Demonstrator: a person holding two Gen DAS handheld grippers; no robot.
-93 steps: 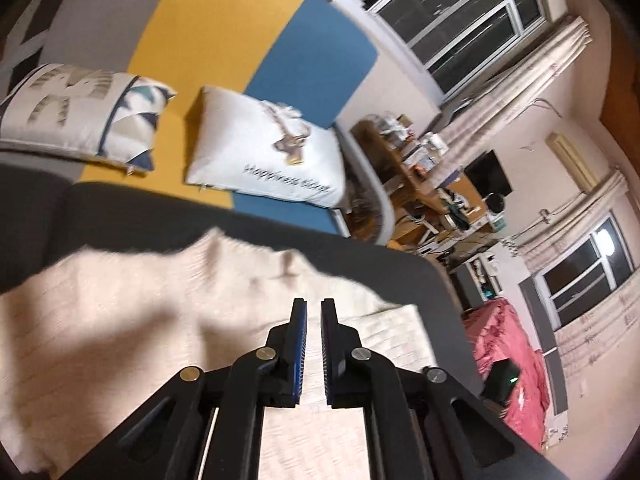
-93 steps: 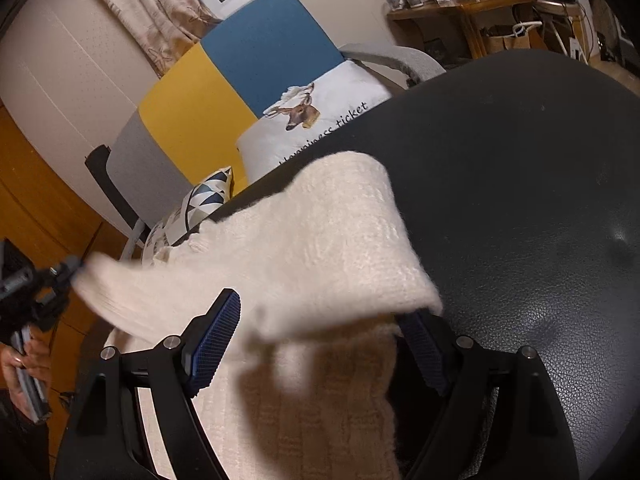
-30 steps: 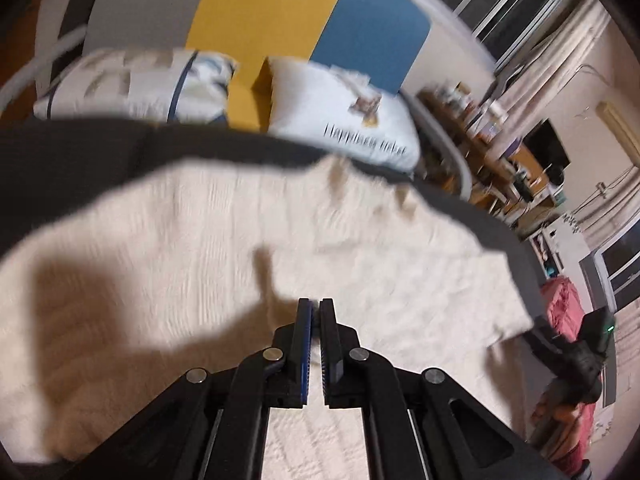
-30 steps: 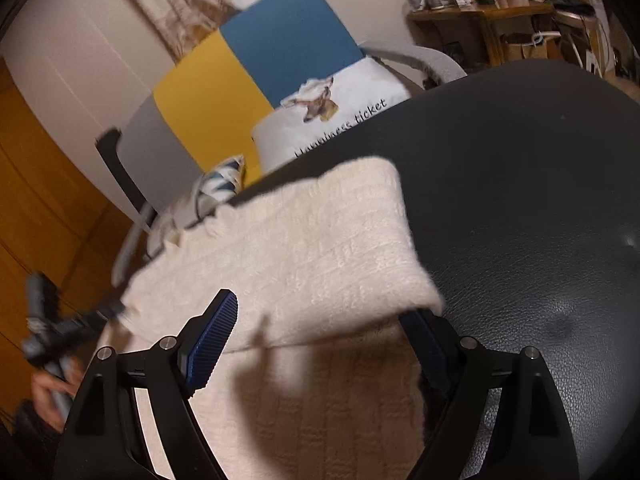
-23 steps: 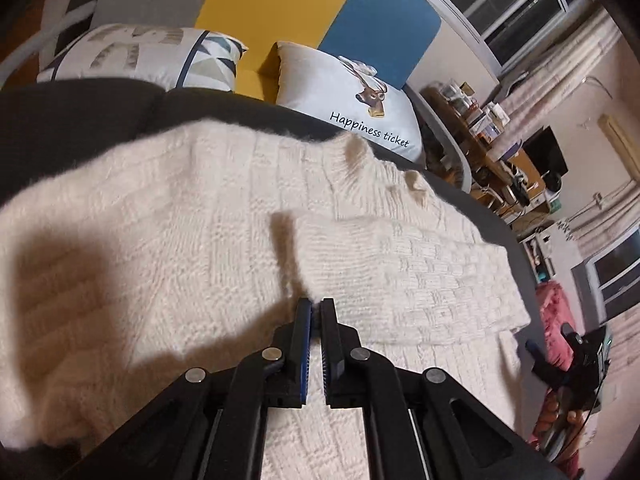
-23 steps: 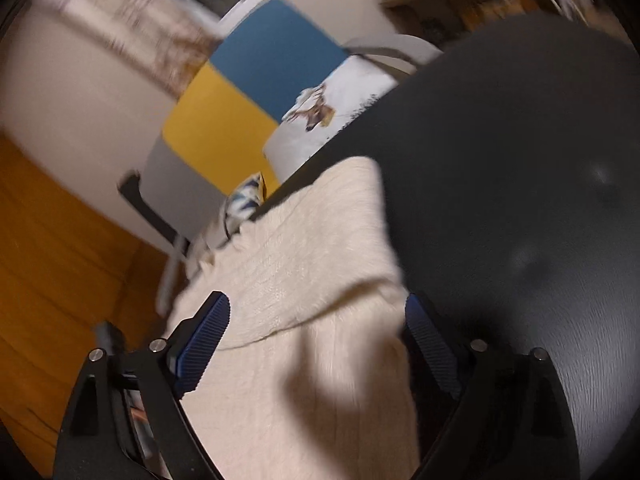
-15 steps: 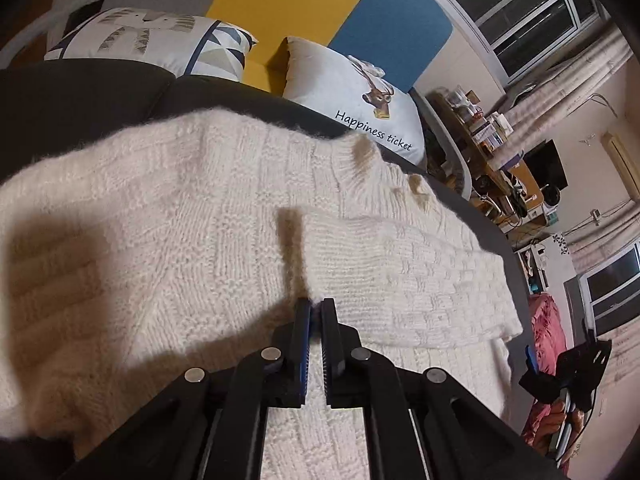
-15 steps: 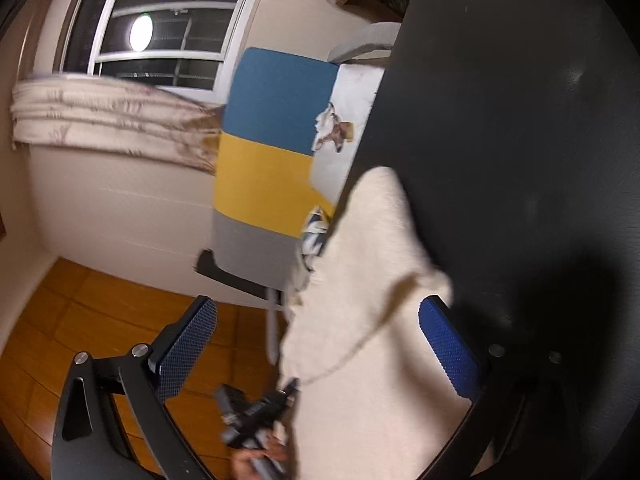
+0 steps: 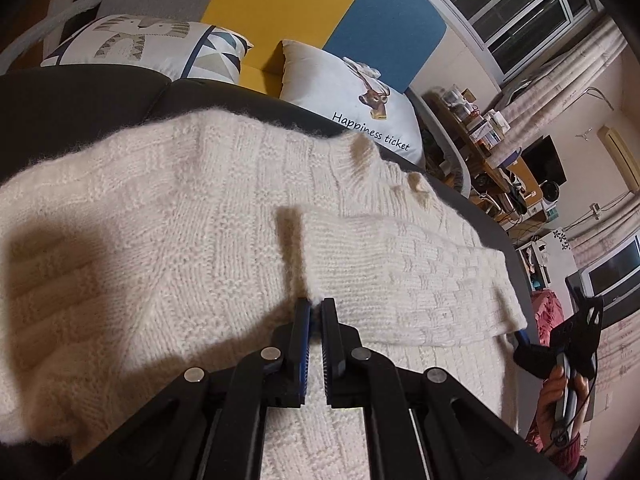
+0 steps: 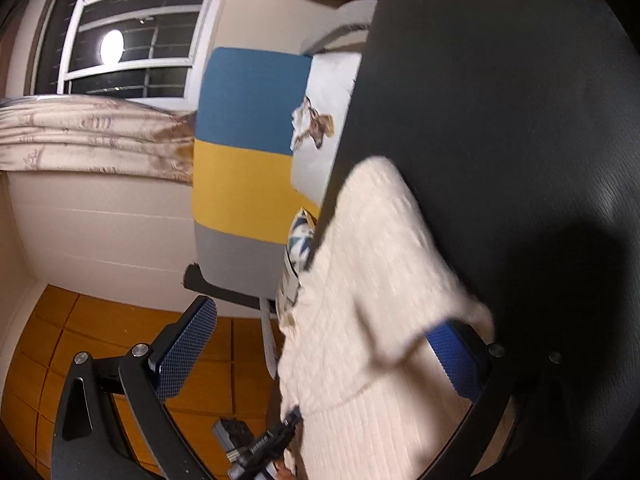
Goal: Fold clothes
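The left tool (image 9: 316, 308) has its blue-padded jaws pinched narrow on the corner of the sleeve cuff (image 9: 316, 300) of a cream knit sweater (image 9: 160, 240), and a tuft of wool shows between the tips. The sleeve (image 9: 400, 272) lies folded across the sweater's body, running from that cuff toward the right side, where its far end hangs at the edge of the dark cushion (image 9: 80, 100) that carries the garment. The sweater is spread flat over this black surface, its collar (image 9: 360, 152) toward the far side and the tool's shadow falling over its left part. Beyond the cushion stand a white pillow (image 9: 352, 96) with a deer print and the words "Happiness ticket", a patterned pillow (image 9: 140, 48) just left of it, and a chair back (image 9: 300, 0) in grey, yellow and blue behind both. The right tool (image 10: 324, 356) is spread wide, one blue pad (image 10: 184, 352) out over the orange wood floor (image 10: 60, 340) and the other pad (image 10: 456, 356) touching or just under the folded sleeve's edge; the picture is blurred there, so it seems to grip nothing, though I cannot be sure of contact. In the left view this tool (image 9: 560, 348) shows at the sweater's right side, held in the person's hand (image 9: 560, 400). In the right view the sweater (image 10: 372, 300) lies along the cushion's (image 10: 500, 120) near edge, with a window (image 10: 132, 28) and curtain (image 10: 80, 136) further back.
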